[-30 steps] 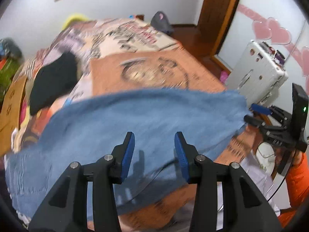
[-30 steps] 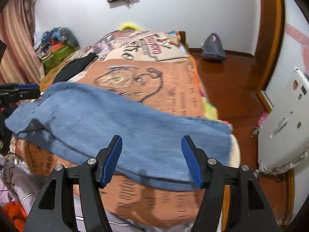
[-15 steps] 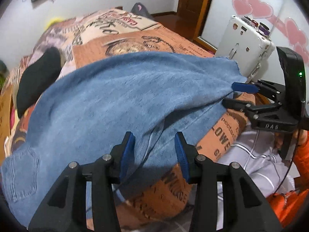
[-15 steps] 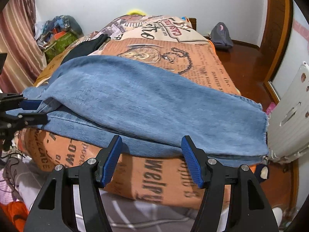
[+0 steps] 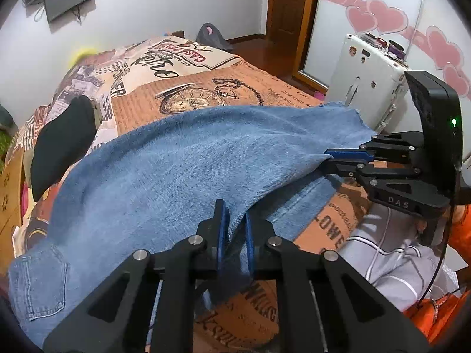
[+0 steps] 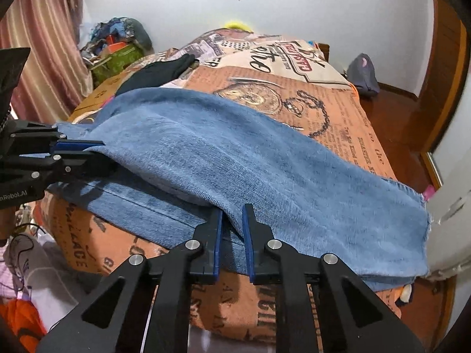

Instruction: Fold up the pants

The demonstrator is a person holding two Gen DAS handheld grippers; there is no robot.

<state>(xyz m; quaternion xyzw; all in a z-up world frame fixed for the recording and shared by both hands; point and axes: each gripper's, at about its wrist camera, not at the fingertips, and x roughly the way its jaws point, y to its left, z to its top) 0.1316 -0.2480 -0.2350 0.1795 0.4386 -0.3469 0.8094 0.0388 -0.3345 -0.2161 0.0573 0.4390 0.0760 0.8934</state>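
Blue denim pants (image 5: 164,176) lie across the near edge of the bed, one leg folded over the other; they also show in the right wrist view (image 6: 250,158). My left gripper (image 5: 234,223) is shut on the near edge of the upper layer near the waist end; a back pocket (image 5: 44,288) shows at lower left. My right gripper (image 6: 231,220) is shut on the same near edge toward the frayed hem (image 6: 424,223). Each gripper shows in the other's view, my right one (image 5: 332,158) and my left one (image 6: 100,150), both pinching the denim.
The bed has an orange printed cover (image 5: 235,88). A black garment (image 5: 61,141) lies at the far left. A white suitcase (image 5: 371,70) stands right of the bed. Clutter (image 6: 114,47) and a curtain are at the left; a wooden floor and a door (image 6: 441,67) are at the right.
Both grippers were open above the denim. They have moved down to its near edge and closed on it. The cloth has settled onto the bed.
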